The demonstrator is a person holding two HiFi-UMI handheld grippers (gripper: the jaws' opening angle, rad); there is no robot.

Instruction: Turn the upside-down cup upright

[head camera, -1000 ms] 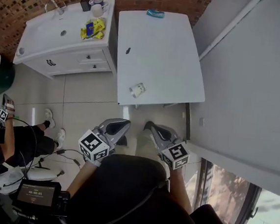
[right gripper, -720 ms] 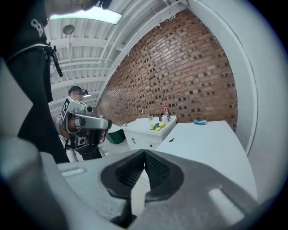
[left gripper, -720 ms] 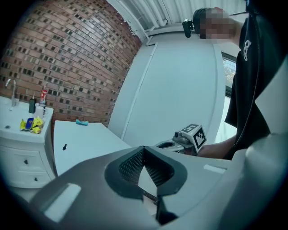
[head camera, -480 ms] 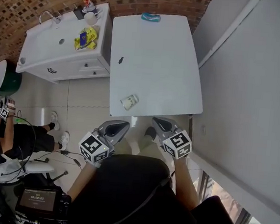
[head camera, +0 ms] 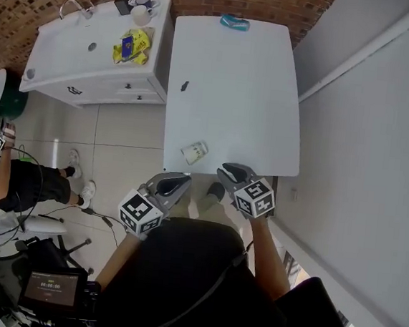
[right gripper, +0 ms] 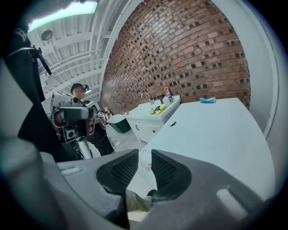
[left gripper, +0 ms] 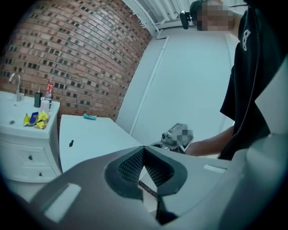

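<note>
A white paper cup (head camera: 195,152) lies on its side near the front left corner of the white table (head camera: 233,90). My right gripper (head camera: 231,172) hangs at the table's near edge, just right of the cup. Its jaws are opening with a narrow gap, and nothing is between them. In the right gripper view the cup (right gripper: 145,161) shows through that gap, beyond the right gripper (right gripper: 145,152). My left gripper (head camera: 176,183) is short of the table edge, below the cup. In the left gripper view the left gripper (left gripper: 144,149) has its tips together and holds nothing.
A white sink cabinet (head camera: 92,55) with yellow packets and bottles stands left of the table. On the table are a small dark thing (head camera: 184,86) and a blue object (head camera: 235,22) at the far edge. Another person (head camera: 2,176) sits at the left. A grey wall runs along the right.
Both grippers have moved forward toward the table's near edge. The right one now reaches the edge beside the cup.
</note>
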